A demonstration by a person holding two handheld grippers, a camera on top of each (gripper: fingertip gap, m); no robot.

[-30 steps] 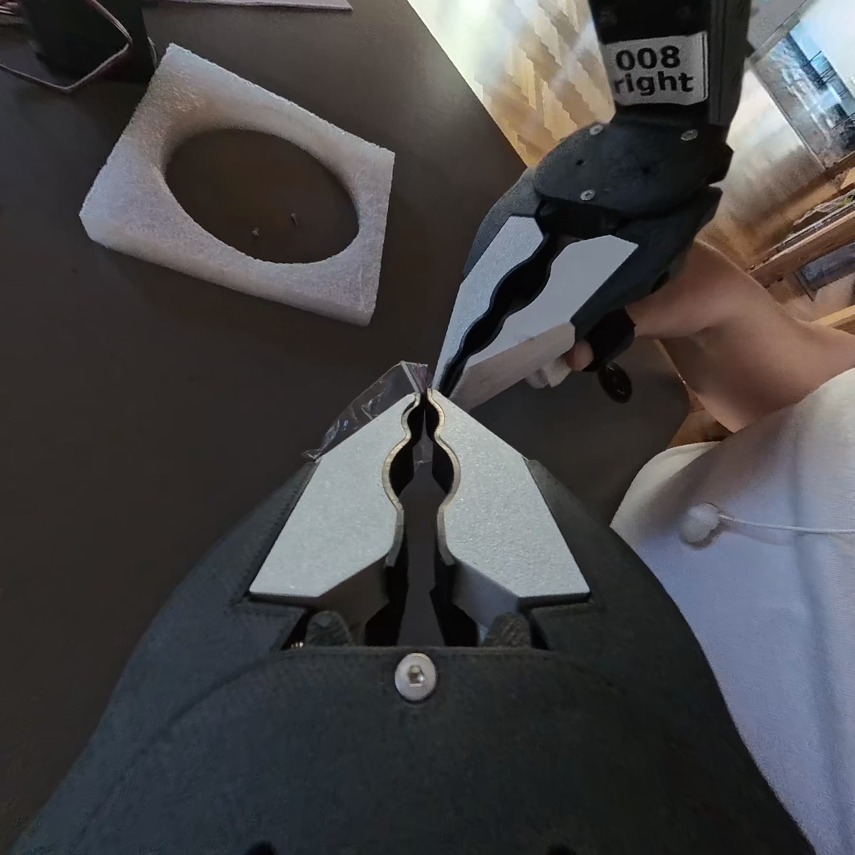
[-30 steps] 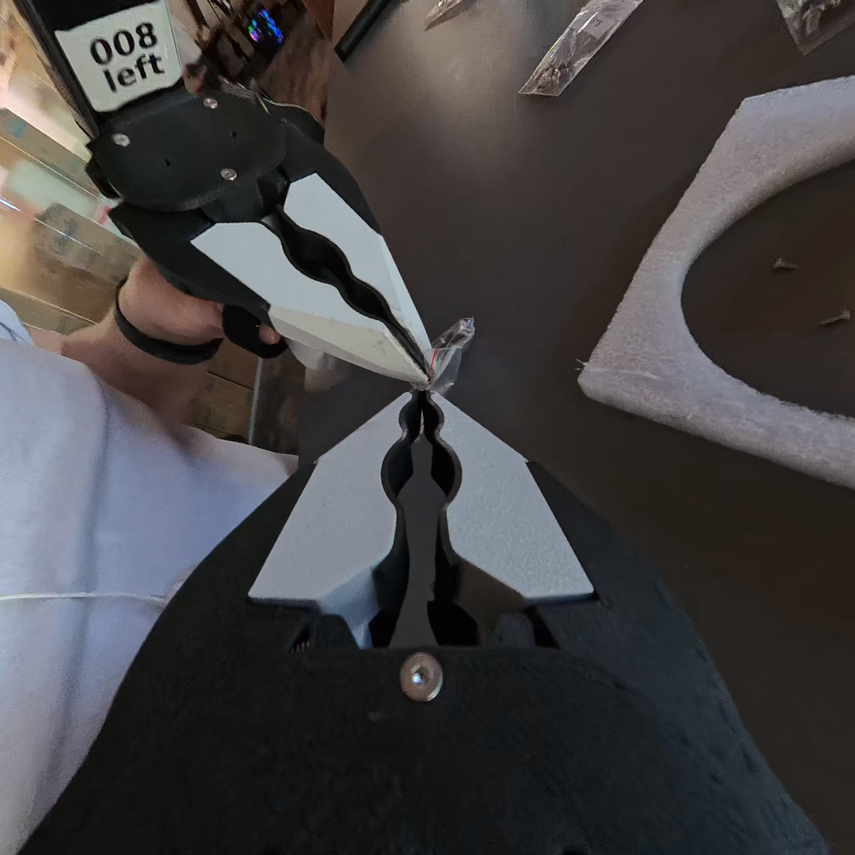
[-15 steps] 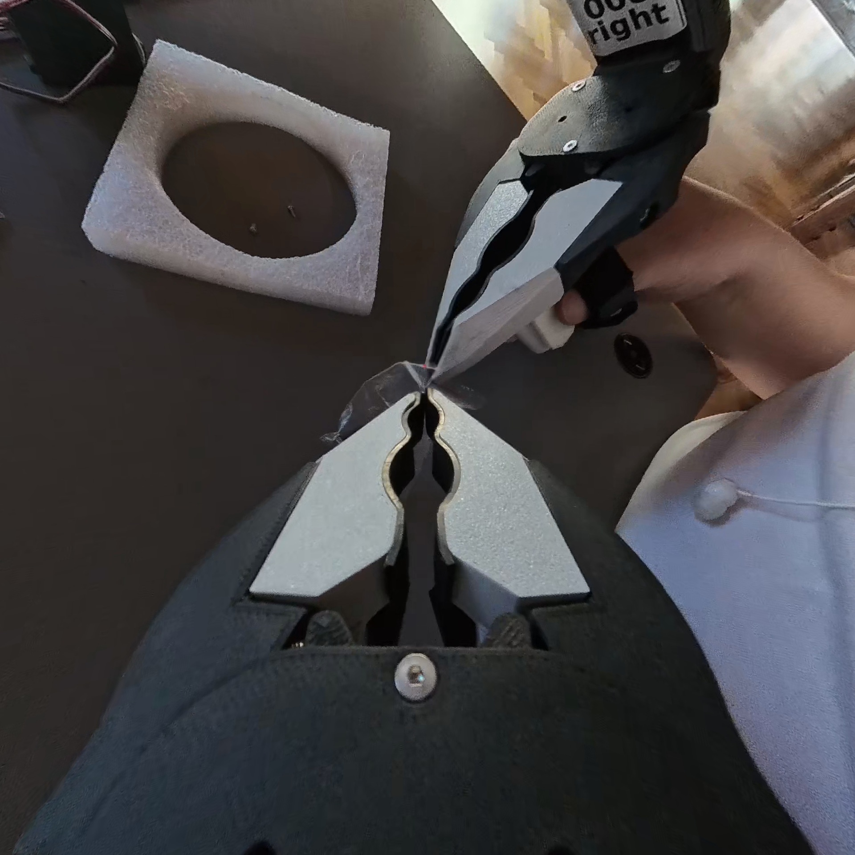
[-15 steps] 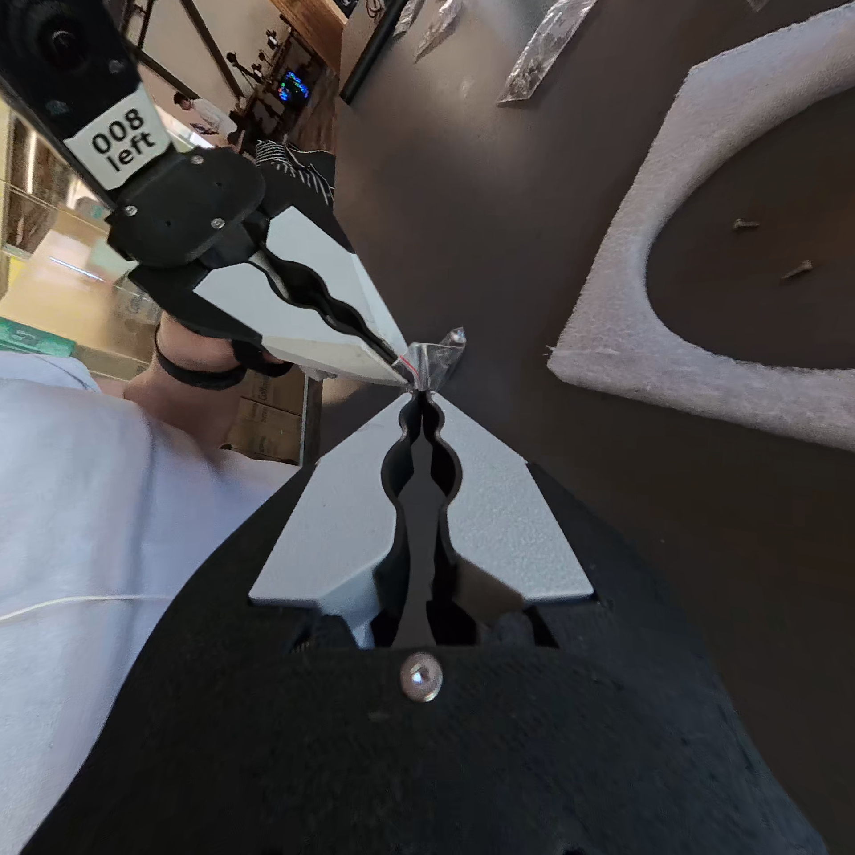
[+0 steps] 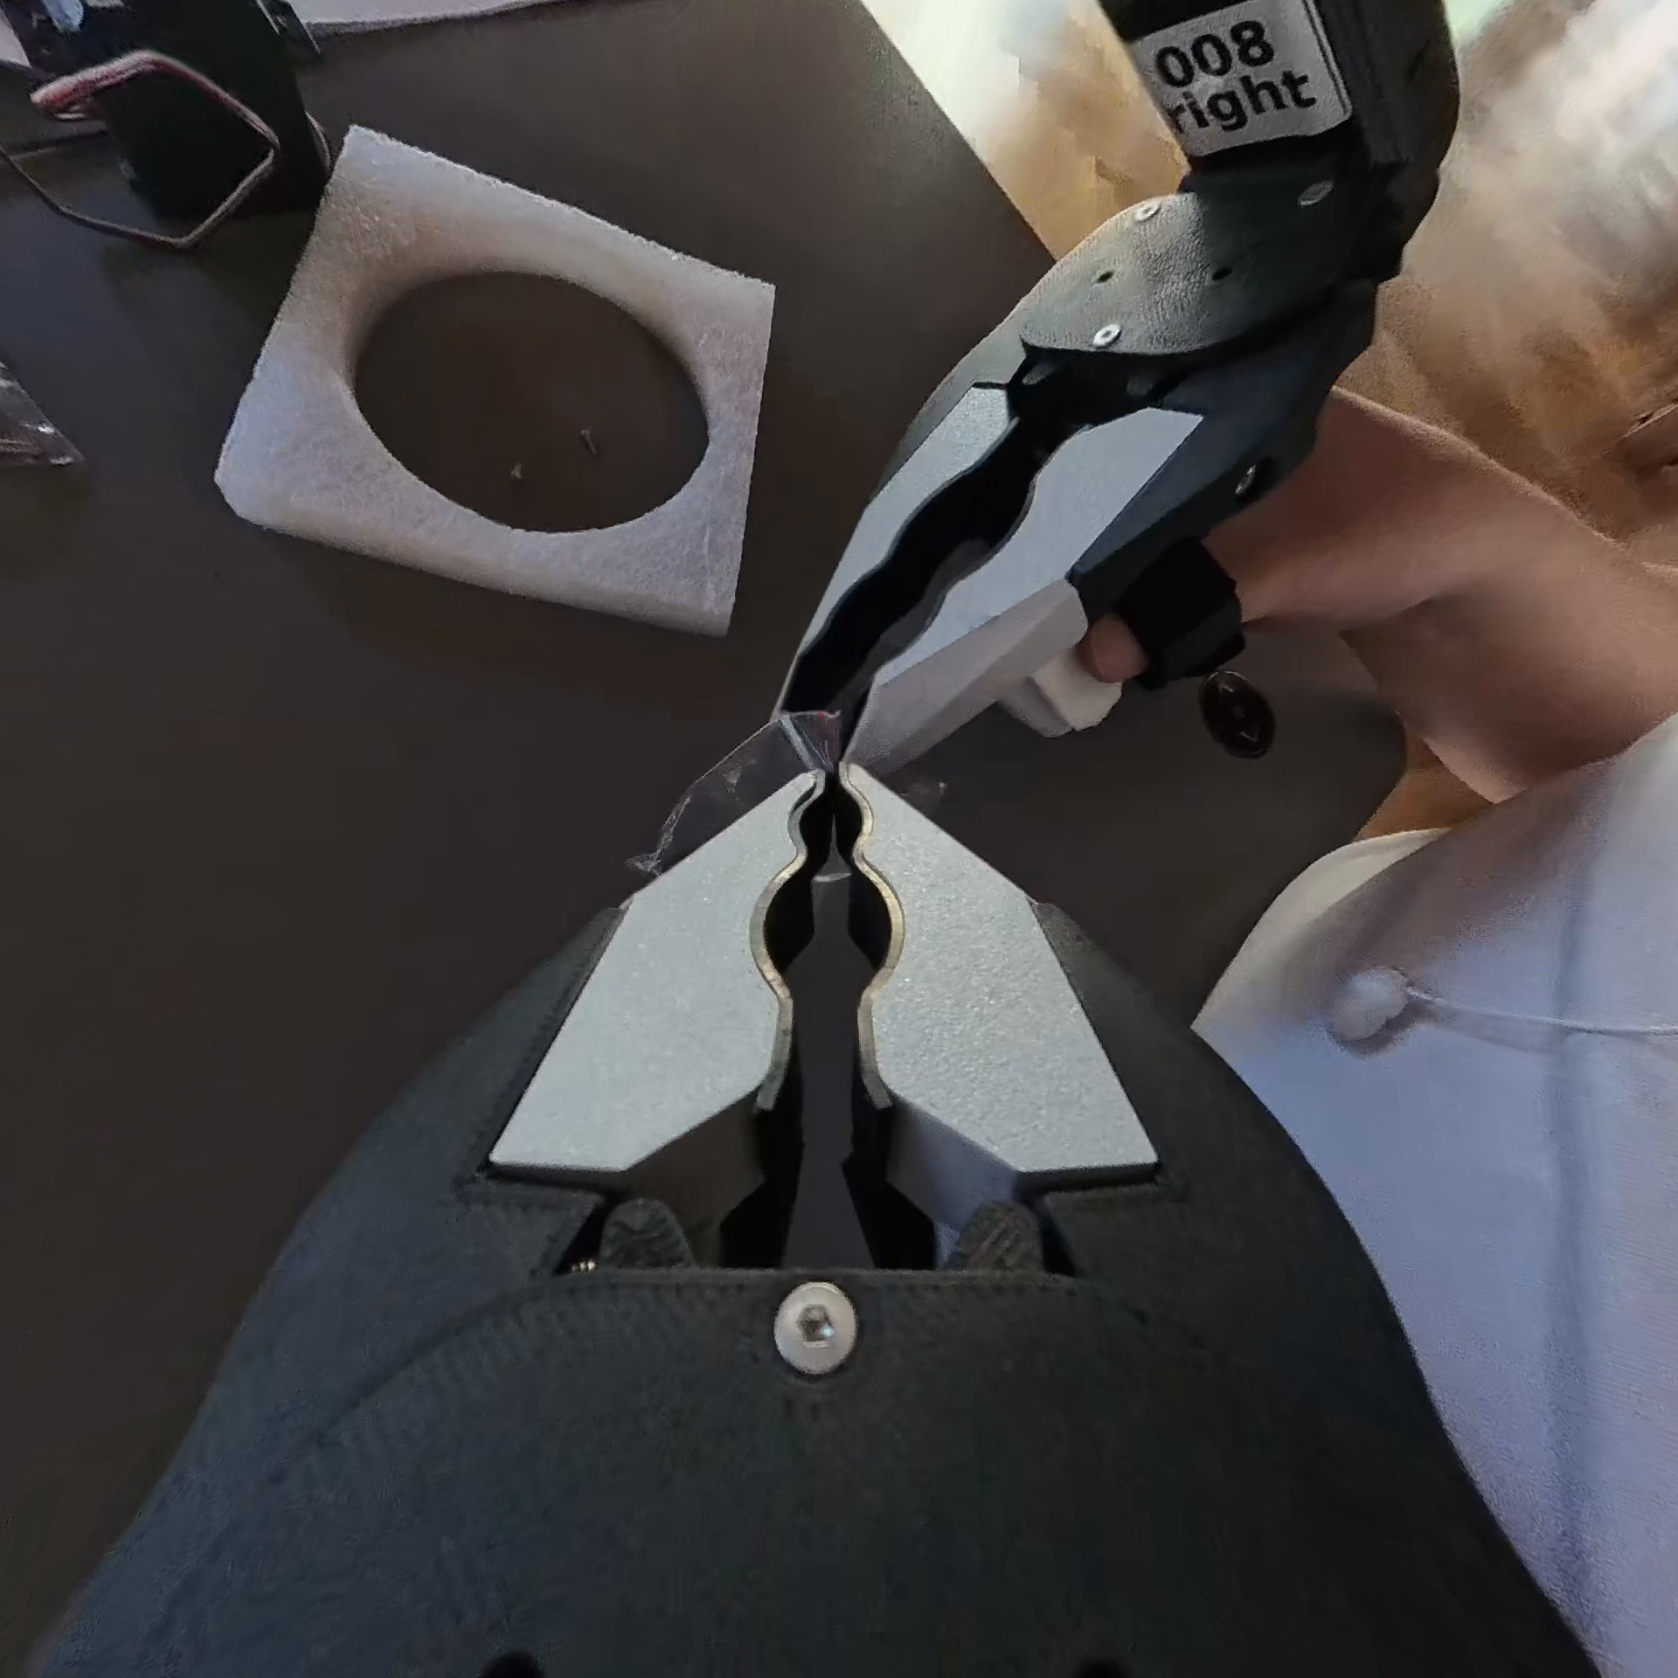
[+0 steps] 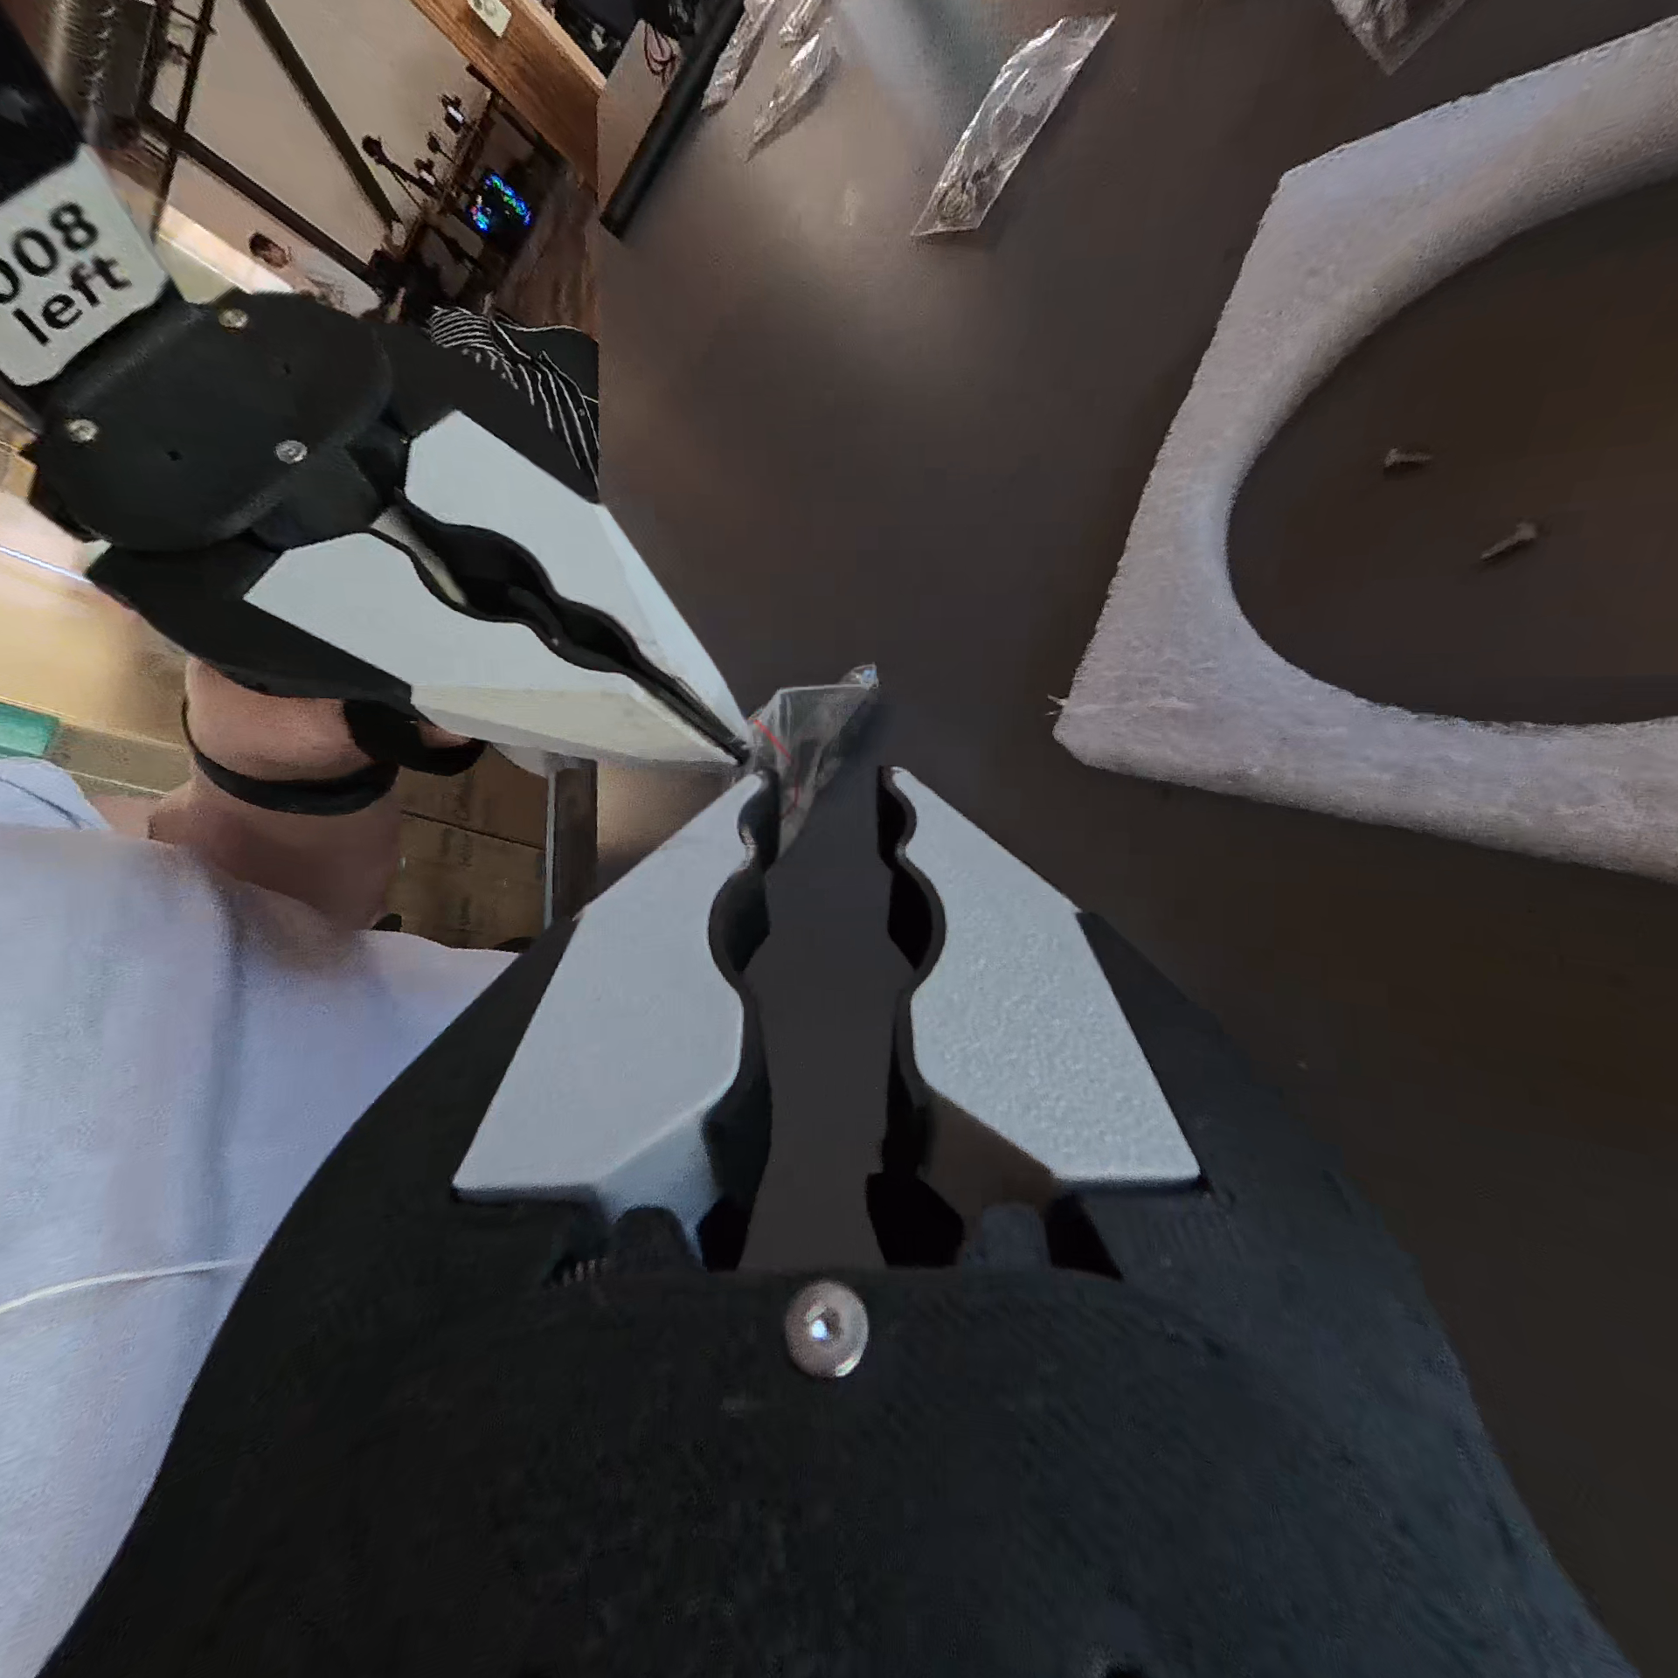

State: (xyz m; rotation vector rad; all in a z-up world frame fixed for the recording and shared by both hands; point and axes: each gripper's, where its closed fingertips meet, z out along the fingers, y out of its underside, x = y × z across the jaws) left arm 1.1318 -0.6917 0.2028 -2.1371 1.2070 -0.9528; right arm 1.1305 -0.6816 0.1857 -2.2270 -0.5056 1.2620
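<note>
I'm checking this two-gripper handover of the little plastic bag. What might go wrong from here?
1. The left gripper pinches the clear bag only at its very edge; it may slip out.
2. The right gripper is open with one finger touching the bag, so pulling away might snag it.

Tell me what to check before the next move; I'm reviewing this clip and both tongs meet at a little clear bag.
1. Left tongs shut on the clear bag: ok, the tips pinch its edge.
2. Right tongs gripping the bag: not ok, the jaws stand apart and the bag lies against one finger only.
3. Bag lifted off the dark table: cannot tell.
4. Bag sealed: cannot tell, too small.
5. White foam frame apart from both tongs: ok.
6. Two small screws inside the frame's cutout: ok, lying on the table there.
</note>
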